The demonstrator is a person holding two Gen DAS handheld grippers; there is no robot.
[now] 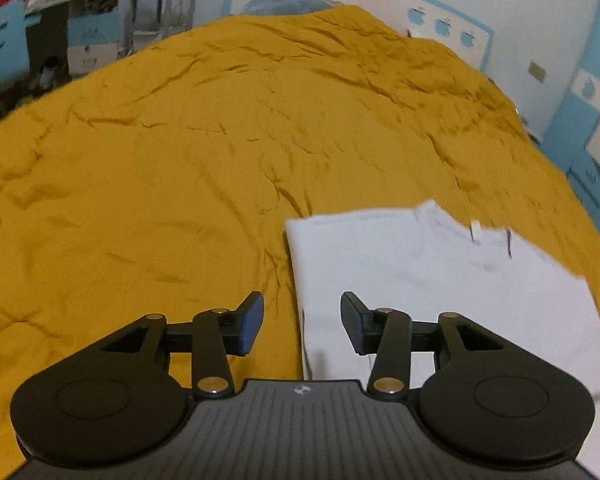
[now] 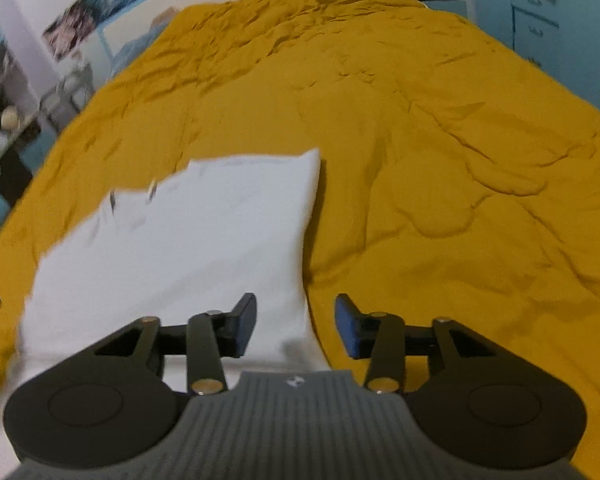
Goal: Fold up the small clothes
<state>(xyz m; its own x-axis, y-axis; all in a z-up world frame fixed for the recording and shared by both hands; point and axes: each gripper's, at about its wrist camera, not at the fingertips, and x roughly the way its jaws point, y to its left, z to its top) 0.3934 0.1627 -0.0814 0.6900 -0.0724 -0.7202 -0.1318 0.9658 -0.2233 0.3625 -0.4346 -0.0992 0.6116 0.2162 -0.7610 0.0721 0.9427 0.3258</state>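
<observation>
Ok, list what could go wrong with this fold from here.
1. Both claws, left and right, are open and straddle opposite side edges of the white garment; closing there may also pinch the wrinkled yellow bedspread.
2. The bedspread is soft and creased, so folds may come out uneven.
3. Both views are blurred, so the edges could be misjudged.

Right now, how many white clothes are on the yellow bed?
1. The white garment lies flat on the yellow bedcover, between both open grippers. Others could be hidden outside the views.
</observation>
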